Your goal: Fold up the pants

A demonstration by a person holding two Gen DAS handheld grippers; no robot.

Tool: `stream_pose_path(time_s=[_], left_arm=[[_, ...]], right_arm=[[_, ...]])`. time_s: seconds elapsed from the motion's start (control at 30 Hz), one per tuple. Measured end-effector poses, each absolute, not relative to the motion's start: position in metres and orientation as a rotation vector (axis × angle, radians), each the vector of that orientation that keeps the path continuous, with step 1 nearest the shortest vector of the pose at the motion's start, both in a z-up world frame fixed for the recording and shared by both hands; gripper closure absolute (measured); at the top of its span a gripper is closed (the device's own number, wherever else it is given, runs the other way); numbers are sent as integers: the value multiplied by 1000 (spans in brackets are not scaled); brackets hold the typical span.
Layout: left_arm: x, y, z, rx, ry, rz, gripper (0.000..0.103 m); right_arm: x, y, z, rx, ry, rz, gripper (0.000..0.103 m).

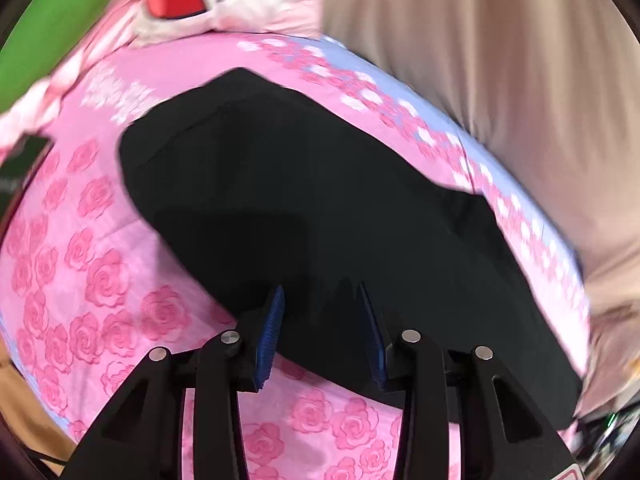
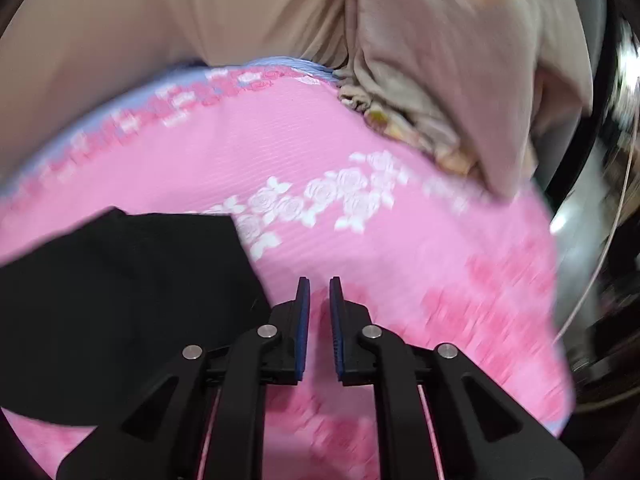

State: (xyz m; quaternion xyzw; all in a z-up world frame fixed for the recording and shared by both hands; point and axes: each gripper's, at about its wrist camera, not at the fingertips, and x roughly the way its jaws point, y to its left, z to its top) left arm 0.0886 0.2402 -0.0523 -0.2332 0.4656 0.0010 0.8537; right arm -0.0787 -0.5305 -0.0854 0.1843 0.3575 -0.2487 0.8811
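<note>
Left fingers (image 1: 322,294) part-open, nothing between the blue pads (image 1: 272,332), hovering over near edge of black pants (image 1: 304,184). Right fingers (image 2: 319,286) narrow, small gap, holding nothing, above bare pink rose bedsheet (image 2: 400,240). Pants lie folded flat on the bed, left of the right fingers. Beyond: beige blanket (image 2: 460,80) bunched at the far edge, a pink pillow (image 1: 256,4), blurred.
</note>
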Motion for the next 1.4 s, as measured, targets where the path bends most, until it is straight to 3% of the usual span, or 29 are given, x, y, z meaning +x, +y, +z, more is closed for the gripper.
stream_pose_path(time_s=[0.07, 0.13, 0.2, 0.23, 0.47, 0.5, 0.53, 0.57, 0.73, 0.87, 0.9, 0.97, 1.0, 1.03, 1.13, 1.23, 1.4], left_arm=[[83, 270, -49, -560, 938, 59, 67], [77, 296, -47, -610, 894, 116, 65], [72, 321, -49, -673, 875, 158, 64], [71, 332, -53, -708, 870, 160, 64], [91, 365, -97, -892, 925, 101, 64], [97, 365, -95, -884, 912, 95, 67], [104, 363, -89, -855, 899, 88, 89], [111, 360, -77, -804, 884, 75, 100], [134, 355, -30, -688, 770, 4, 98], [151, 362, -71, -701, 912, 52, 97], [138, 360, -78, -688, 907, 67, 88], [121, 360, -84, -697, 889, 78, 80], [112, 362, -88, -724, 890, 86, 67], [104, 364, -91, -753, 884, 91, 61], [91, 367, -92, -816, 874, 44, 58], [98, 361, -91, -863, 874, 2, 40], [118, 354, -95, -920, 861, -10, 24]], right_arm=[[-97, -508, -73, 375, 691, -485, 92], [-105, -485, -62, 351, 671, -434, 83], [-103, -460, -56, 332, 670, -395, 54], [-103, -451, -56, 331, 669, -378, 52], [-87, -416, -75, 414, 726, -274, 52], [-84, -413, -76, 430, 733, -276, 52], [-84, -412, -77, 442, 736, -278, 52], [-86, -409, -75, 449, 730, -287, 52], [-91, -406, -64, 444, 684, -307, 49], [-90, -416, -76, 474, 722, -329, 49], [-92, -419, -78, 482, 726, -325, 48], [-95, -423, -84, 496, 736, -328, 46], [-96, -425, -86, 499, 742, -333, 46], [-96, -428, -88, 505, 743, -338, 46], [-97, -431, -92, 535, 740, -336, 43], [-99, -433, -97, 555, 738, -334, 35], [-111, -445, -103, 605, 724, -344, 29]])
